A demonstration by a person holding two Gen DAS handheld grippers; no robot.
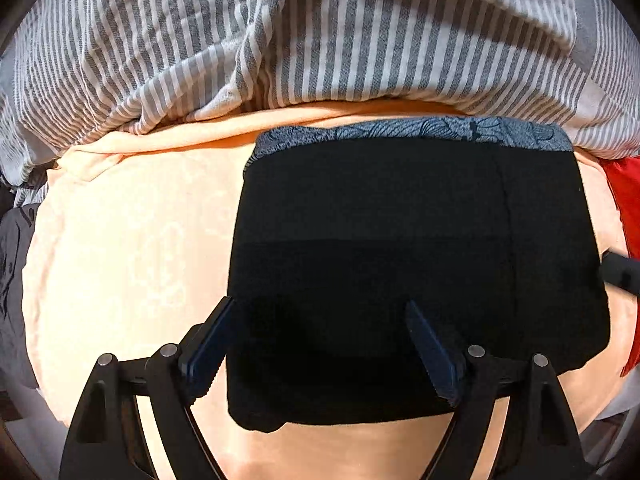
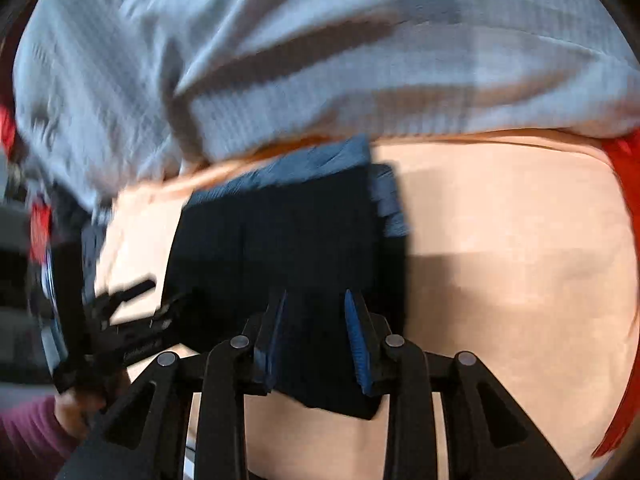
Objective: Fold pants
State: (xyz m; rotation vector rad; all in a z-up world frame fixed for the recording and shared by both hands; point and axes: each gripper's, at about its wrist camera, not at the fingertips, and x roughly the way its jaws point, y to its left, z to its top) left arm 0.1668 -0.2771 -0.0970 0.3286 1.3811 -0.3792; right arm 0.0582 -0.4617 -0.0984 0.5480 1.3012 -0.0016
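Observation:
The black pants lie folded into a flat rectangle on a peach blanket. A blue-grey patterned strip shows along their far edge. My left gripper points down over the near left part of the pants, jaws wide open, nothing pinched. In the blurred right wrist view my right gripper hovers above the near edge of the pants, its blue pads a little apart and nothing gripped. The left gripper shows there at the left.
A grey-and-white striped cover is bunched along the far side of the blanket. Red cloth lies at the right edge, dark clothing at the left. A hand with a purple sleeve holds the left tool.

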